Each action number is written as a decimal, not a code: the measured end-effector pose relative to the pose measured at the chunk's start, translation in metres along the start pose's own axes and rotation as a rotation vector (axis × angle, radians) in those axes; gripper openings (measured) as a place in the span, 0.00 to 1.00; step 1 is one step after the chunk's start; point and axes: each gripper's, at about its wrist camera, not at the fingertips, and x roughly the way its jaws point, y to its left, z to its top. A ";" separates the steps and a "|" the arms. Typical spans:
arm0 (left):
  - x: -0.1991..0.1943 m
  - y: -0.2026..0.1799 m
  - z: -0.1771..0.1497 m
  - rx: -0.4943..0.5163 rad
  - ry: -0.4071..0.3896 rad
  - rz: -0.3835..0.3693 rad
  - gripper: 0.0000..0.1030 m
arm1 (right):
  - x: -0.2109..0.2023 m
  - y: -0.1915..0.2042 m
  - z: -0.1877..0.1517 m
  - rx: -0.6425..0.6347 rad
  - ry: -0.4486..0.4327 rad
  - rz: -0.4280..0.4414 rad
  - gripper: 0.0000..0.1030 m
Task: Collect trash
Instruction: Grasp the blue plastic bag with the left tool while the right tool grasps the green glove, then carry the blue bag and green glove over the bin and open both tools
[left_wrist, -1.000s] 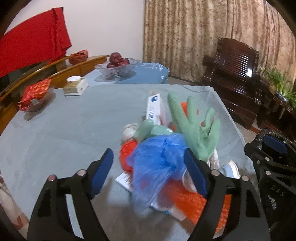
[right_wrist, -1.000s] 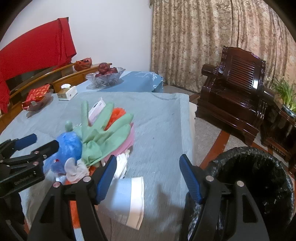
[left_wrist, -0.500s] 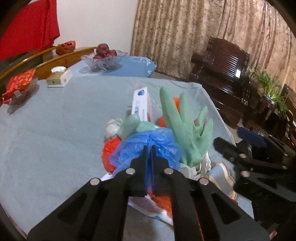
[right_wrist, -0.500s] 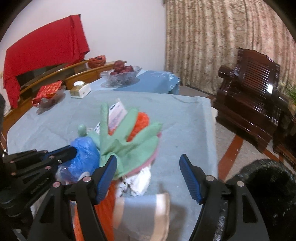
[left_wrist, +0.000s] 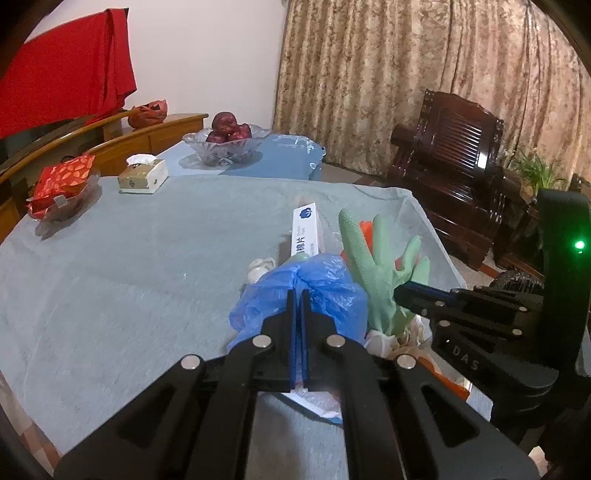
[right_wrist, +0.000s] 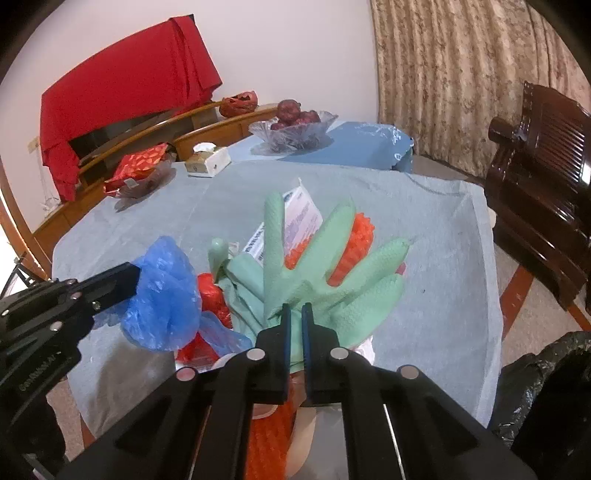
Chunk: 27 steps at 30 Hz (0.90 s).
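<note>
We hold our left gripper (left_wrist: 298, 295) level, pinched tight on the blue plastic bag (left_wrist: 314, 284) at the trash pile's near side. Our right gripper (right_wrist: 294, 312) comes in from 3 o'clock, clamped on the green rubber glove (right_wrist: 325, 273). The pile sits near the table's (left_wrist: 129, 266) right edge; bare cloth spreads toward 10 o'clock. The black-lined bin (right_wrist: 543, 373) waits at 4 o'clock.
</note>
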 end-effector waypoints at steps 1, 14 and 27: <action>-0.001 0.002 0.000 -0.003 -0.002 0.003 0.01 | -0.001 0.001 0.001 -0.001 -0.007 -0.004 0.06; 0.009 0.022 -0.003 -0.007 0.007 0.068 0.01 | 0.025 0.009 0.002 0.009 0.025 -0.065 0.56; -0.007 0.016 0.002 -0.006 -0.014 0.044 0.01 | -0.019 0.011 0.011 0.007 -0.056 0.055 0.11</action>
